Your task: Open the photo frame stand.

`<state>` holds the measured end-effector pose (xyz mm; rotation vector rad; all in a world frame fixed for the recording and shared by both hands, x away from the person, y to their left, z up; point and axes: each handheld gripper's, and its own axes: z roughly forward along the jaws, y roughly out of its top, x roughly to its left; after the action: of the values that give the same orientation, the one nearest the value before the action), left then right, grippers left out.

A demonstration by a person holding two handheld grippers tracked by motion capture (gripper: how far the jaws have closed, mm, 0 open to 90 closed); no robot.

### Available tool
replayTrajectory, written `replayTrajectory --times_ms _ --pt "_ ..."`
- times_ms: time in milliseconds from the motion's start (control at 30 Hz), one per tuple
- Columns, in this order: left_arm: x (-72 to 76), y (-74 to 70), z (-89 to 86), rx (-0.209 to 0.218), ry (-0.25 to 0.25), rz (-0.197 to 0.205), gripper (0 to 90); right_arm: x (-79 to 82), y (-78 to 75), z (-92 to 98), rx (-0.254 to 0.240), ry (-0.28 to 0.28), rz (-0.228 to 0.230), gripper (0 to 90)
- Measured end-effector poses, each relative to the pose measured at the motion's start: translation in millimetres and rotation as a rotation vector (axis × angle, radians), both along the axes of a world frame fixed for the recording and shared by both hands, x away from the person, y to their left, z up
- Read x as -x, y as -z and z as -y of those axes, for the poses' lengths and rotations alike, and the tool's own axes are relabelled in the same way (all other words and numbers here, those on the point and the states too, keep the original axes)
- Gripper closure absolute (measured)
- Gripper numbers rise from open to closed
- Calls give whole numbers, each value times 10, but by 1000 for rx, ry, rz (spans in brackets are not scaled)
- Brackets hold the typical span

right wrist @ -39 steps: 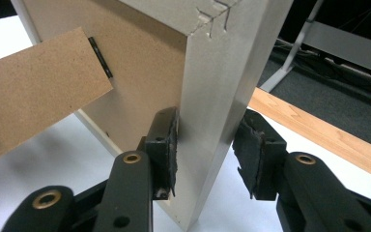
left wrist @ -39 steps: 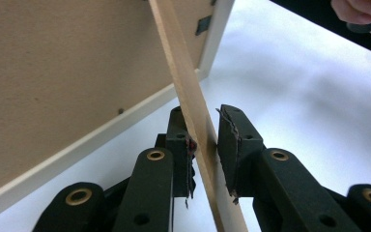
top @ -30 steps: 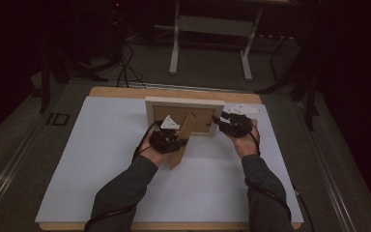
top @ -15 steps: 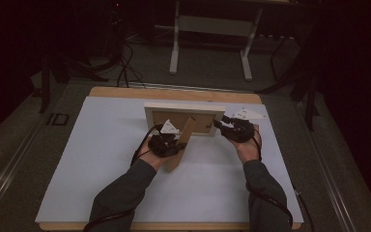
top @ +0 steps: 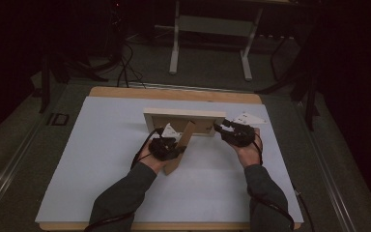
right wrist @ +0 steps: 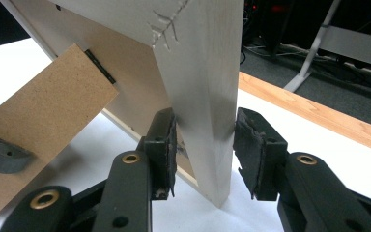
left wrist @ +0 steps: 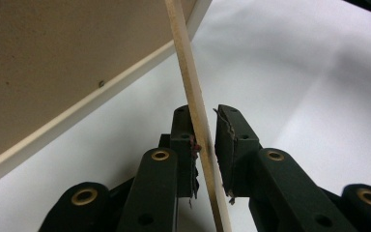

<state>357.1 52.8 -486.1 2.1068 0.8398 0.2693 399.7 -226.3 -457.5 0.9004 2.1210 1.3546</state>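
The picture frame's [top: 184, 121] front faces away, its content hidden.

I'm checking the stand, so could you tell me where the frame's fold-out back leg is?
In the high view the back leg slants toward the person from the picture frame, between the left claw's pads, left of the right claw.

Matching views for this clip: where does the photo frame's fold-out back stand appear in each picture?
High view: the back stand slants from the frame's middle toward the person, at the left gripper.
Left gripper view: seen edge-on, a thin strip running up between the fingers.
Right gripper view: brown board at left, hinged to the frame's back.
Shared landmark: the white table cover.
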Motion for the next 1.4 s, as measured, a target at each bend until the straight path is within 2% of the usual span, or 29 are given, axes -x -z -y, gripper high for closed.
replayTrajectory --times_ms 200,533,833,933,1400 --pt "32 27 6 -14 6 7 790 44 29 9 -8 -1 2 597" --pt "57 65 -5 -11 10 0 787 70 48 17 -6 -2 4 596" --pt "67 82 -58 13 2 -9 712 77 91 33 6 1 -10 604" --pt "72 75 -97 34 -1 -17 691 85 132 56 1 5 -19 604" --pt "130 -61 -271 50 -22 14 615 166 161 152 -5 14 -25 598"
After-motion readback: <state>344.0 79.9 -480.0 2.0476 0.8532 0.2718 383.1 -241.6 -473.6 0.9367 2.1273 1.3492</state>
